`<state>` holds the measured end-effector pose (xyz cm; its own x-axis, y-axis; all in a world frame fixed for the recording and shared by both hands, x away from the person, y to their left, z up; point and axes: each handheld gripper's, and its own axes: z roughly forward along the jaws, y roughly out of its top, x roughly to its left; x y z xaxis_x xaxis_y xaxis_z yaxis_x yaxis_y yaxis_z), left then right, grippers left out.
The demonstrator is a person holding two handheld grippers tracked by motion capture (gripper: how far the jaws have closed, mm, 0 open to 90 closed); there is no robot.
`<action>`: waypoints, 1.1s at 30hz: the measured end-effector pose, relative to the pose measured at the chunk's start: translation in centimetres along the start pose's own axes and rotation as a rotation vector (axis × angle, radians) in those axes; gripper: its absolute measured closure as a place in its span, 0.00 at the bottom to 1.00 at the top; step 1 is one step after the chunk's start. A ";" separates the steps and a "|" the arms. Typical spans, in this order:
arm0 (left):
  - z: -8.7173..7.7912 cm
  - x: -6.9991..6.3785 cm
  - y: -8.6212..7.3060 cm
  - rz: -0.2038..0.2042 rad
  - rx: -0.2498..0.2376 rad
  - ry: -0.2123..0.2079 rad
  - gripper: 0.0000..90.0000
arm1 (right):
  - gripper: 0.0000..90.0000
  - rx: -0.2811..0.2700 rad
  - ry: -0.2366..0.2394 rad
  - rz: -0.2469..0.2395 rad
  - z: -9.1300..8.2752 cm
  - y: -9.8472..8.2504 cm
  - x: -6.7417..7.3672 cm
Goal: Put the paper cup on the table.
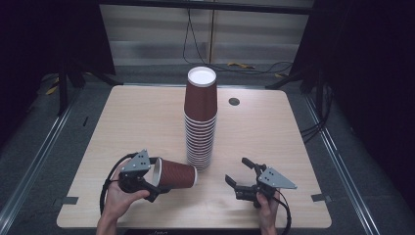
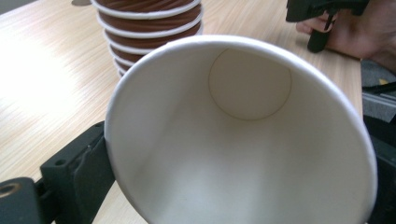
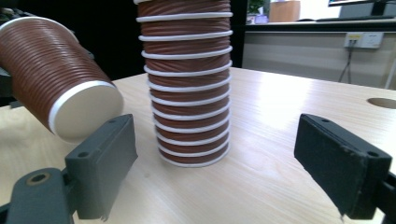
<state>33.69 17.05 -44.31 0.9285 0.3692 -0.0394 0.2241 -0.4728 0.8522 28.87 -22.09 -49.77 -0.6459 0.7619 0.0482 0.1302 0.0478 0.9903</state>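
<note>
**One cup held sideways beside the stack**

Nearest of all is the white inside of the paper cup point(image 2: 243, 140), its mouth facing straight back at the left gripper point(image 1: 147, 183), which has it by the rim end; one black jaw presses the outside wall at the lower left, so the jaws stand wide but closed on the cup. The cup lies on its side, slightly off the table point(image 1: 122, 127), its long axis running level from the left hand point(image 1: 120, 196) toward the middle, base pointing right at the foot of the stack of cups point(image 1: 200, 117). From the right gripper view, the base hangs just left of the stack, near it but apart.

The stack stands upside down in the centre of the table, white bottom at the top, well higher than the held cup. To join it, I judge the cup must tip until its mouth faces down, then rise above the top and come straight down over it. The left hand is the one carrying it and the nearer to the job.

The right gripper point(image 1: 244, 178) rests low on the table to the stack's right, its jaws spread wide with nothing between them, pointing at the lower cups. It looks placed to steady the stack if it sways
</note>
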 end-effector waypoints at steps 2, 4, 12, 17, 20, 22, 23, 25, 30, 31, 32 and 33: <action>-0.5 0.5 0.1 0.004 0.007 0.026 0.04 | 0.14 -0.010 -0.024 -0.001 0.0 -0.2 0.0; -1.0 0.9 0.0 -0.019 0.010 0.047 0.04 | 0.14 -0.015 -0.026 -0.003 0.0 -0.2 0.1; -1.9 2.5 0.4 -0.042 0.049 0.076 0.04 | 0.14 -0.055 -0.052 -0.012 -0.1 -0.5 0.2; -2.2 3.3 1.1 -0.052 0.093 0.091 0.04 | 0.14 -0.089 -0.051 -0.037 -0.4 -0.7 0.3; -2.3 3.5 1.3 -0.053 0.102 0.093 0.04 | 0.14 -0.108 -0.051 -0.044 -0.6 -0.8 0.5; -2.5 3.9 1.6 -0.058 0.118 0.108 0.04 | 0.14 -0.111 -0.054 -0.046 -0.6 -0.8 0.5; -2.6 4.0 1.7 -0.057 0.123 0.108 0.04 | 0.14 -0.111 -0.057 -0.046 -0.6 -0.8 0.5; -2.9 4.3 1.9 -0.060 0.140 0.109 0.04 | 0.14 -0.110 -0.056 -0.044 -0.6 -0.8 0.5; -3.5 5.0 2.5 -0.052 0.183 0.123 0.04 | 0.14 -0.111 -0.057 -0.044 -0.6 -0.8 0.5; -3.6 5.0 2.6 -0.049 0.189 0.127 0.04 | 0.14 -0.111 -0.057 -0.044 -0.6 -0.8 0.5; -3.6 5.1 2.7 -0.050 0.194 0.130 0.04 | 0.14 -0.111 -0.058 -0.044 -0.6 -0.8 0.5; -3.6 5.2 2.8 -0.064 0.186 0.140 0.04 | 0.14 -0.111 -0.058 -0.044 -0.6 -0.8 0.5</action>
<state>38.04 20.52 -40.22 0.8634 0.5045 -0.0058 0.3435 -0.5793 0.7392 27.99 -22.14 -50.47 -0.6040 0.7970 -0.0004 0.0164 0.0129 0.9998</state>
